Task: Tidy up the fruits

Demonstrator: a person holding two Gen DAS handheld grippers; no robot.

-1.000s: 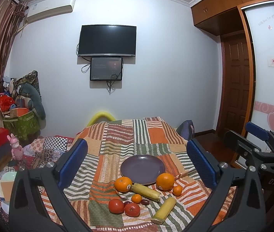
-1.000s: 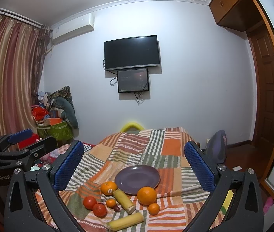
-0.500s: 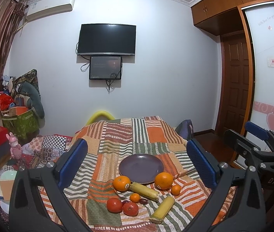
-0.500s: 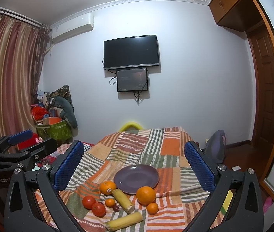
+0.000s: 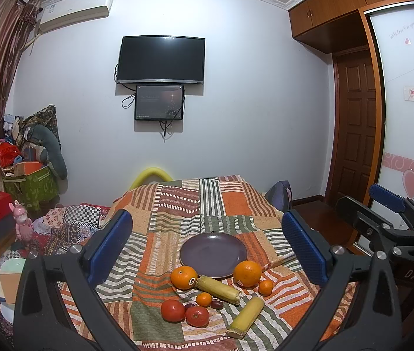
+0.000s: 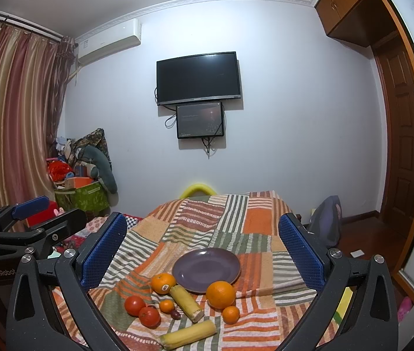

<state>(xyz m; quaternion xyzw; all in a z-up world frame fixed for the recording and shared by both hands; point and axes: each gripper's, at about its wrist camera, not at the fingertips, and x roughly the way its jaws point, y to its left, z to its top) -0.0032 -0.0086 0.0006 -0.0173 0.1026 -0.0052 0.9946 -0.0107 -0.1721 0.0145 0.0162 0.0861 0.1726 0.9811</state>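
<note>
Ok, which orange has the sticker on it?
Find the purple plate on the striped cloth. Two big oranges sit at its near edge. The sticker orange is the left one, touching the end of a yellow corn cob; the other big orange is plain.

Left gripper (image 5: 207,245) and right gripper (image 6: 202,248), side by side, jaws wide apart, empty.

Wall television (image 5: 161,59), small screen (image 5: 159,102) beneath, air conditioner (image 5: 75,9), striped curtain (image 6: 11,117), wooden door (image 5: 356,128)
</note>
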